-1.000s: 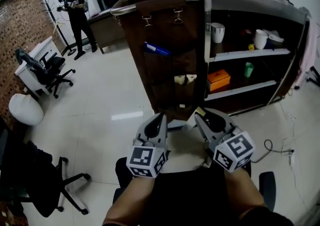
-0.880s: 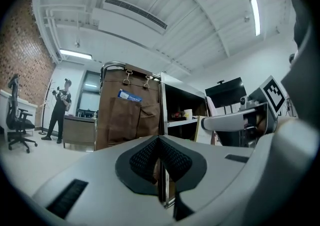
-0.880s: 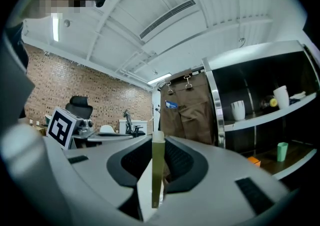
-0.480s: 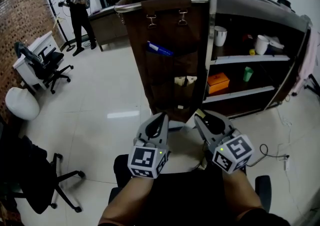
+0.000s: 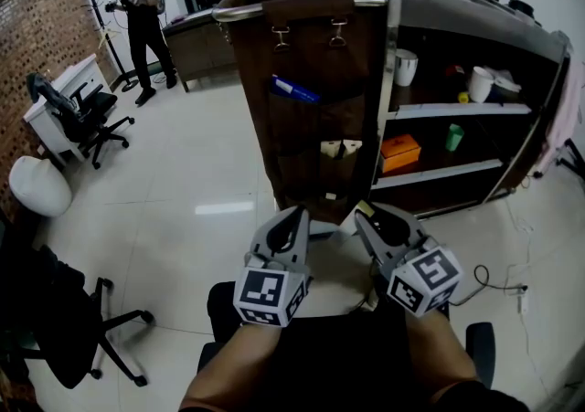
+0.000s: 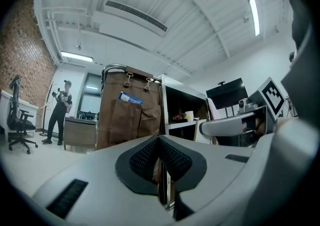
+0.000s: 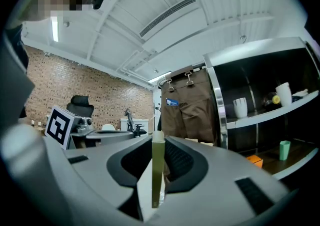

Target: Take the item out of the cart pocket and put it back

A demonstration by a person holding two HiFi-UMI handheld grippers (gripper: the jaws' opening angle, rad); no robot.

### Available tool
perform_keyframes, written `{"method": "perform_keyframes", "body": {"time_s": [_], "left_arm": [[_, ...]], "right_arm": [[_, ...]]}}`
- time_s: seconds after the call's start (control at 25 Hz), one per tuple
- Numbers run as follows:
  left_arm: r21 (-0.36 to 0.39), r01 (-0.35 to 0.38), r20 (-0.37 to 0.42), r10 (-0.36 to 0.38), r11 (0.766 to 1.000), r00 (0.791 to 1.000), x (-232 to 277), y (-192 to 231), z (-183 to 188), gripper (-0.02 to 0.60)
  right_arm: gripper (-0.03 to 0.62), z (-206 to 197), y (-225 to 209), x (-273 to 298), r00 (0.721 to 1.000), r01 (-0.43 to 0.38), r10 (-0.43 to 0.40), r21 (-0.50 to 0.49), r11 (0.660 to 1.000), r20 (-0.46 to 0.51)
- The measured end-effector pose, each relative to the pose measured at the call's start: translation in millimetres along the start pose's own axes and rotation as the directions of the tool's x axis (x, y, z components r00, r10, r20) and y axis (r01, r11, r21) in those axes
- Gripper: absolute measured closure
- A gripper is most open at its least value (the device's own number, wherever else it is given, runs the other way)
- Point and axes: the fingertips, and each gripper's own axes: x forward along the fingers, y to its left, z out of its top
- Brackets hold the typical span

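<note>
A brown fabric organiser [image 5: 315,104] hangs on the near end of the cart [image 5: 439,13], straight ahead of both grippers. Its upper pocket holds a blue item [image 5: 294,89] and a lower pocket holds cream pieces [image 5: 340,147]. My right gripper [image 5: 366,212] is shut on a thin flat olive-edged item [image 7: 158,170] that stands upright between its pads [image 7: 177,162], short of the organiser. My left gripper [image 5: 294,215] hangs beside it, shut with nothing between its pads [image 6: 145,157]. In the right gripper view the organiser [image 7: 192,109] hangs beyond the right gripper [image 7: 157,142].
The cart's shelves carry white cups [image 5: 399,65], an orange box [image 5: 399,150] and a green cup [image 5: 454,137]. Office chairs [image 5: 82,122] and a white stool [image 5: 38,193] stand at the left. A person [image 5: 142,22] stands at the back left. A cable [image 5: 498,278] lies on the floor at the right.
Both grippers keep their place and the right one keeps its hold. The head view has shifted a little, and a person at the far back has moved right.
</note>
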Motion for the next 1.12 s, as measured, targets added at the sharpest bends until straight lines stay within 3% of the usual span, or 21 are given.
{"method": "perform_keyframes", "body": {"time_s": [0.68,1.12], "left_arm": [[0.007,-0.007,0.002,0.007,1.000,1.000,-1,0,10,0.581],[0.026,-0.019,0.044,0.018,0.999,0.999,13,11,43,0.581]], "right_arm": [[0.496,9,1,1,1.000,-0.016,0.016,-0.015,1.000,0.007],[0.496,105,-24,15,0.990,-0.004,0.015,-0.078,0.997,0.140]]}}
